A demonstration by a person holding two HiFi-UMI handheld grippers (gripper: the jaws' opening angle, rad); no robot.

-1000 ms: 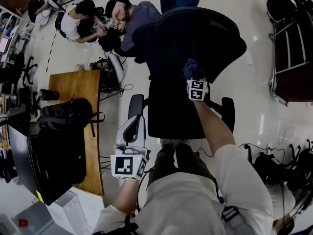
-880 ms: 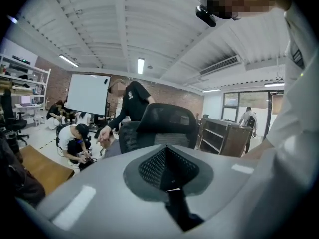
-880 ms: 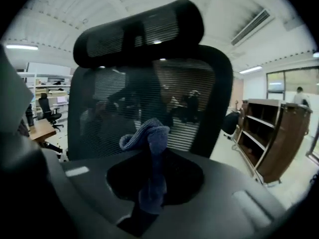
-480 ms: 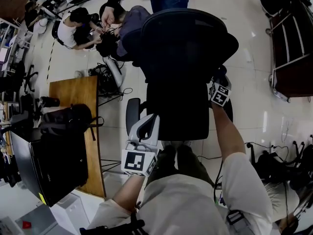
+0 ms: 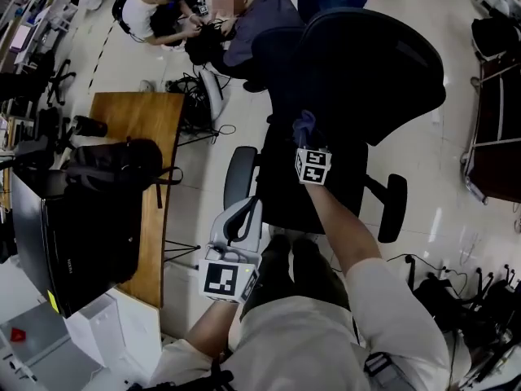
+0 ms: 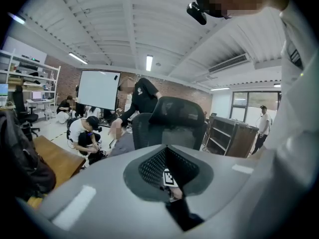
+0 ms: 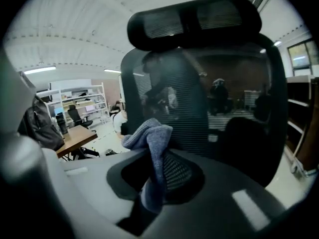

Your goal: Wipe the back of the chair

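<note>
A pale glossy floor [image 5: 456,177] is stretching across a busy workroom, with a wooden desk [image 5: 134,129] at the left carrying a dark backpack [image 5: 114,169]. Several people [image 5: 244,31] are crouching or standing at the far side.

A black mesh chair [image 5: 366,63] is standing in the middle, its seat lying between the person and its back.

The right gripper [image 5: 306,137] is reaching forward over the seat. Its jaws are clamping together on a blue-grey cloth [image 5: 304,124], which is bunching up out of them. In the right gripper view the cloth is hanging right in front of the lower left part of the mesh back, below the headrest [image 7: 194,21]. Whether the cloth is actually pressing on the mesh cannot be made out.

The left gripper [image 5: 241,212] is hanging low near the person's body, just beside the chair's left armrest [image 5: 238,177] and well apart from the chair's back. Its jaws are sitting together and gripping nothing.
</note>
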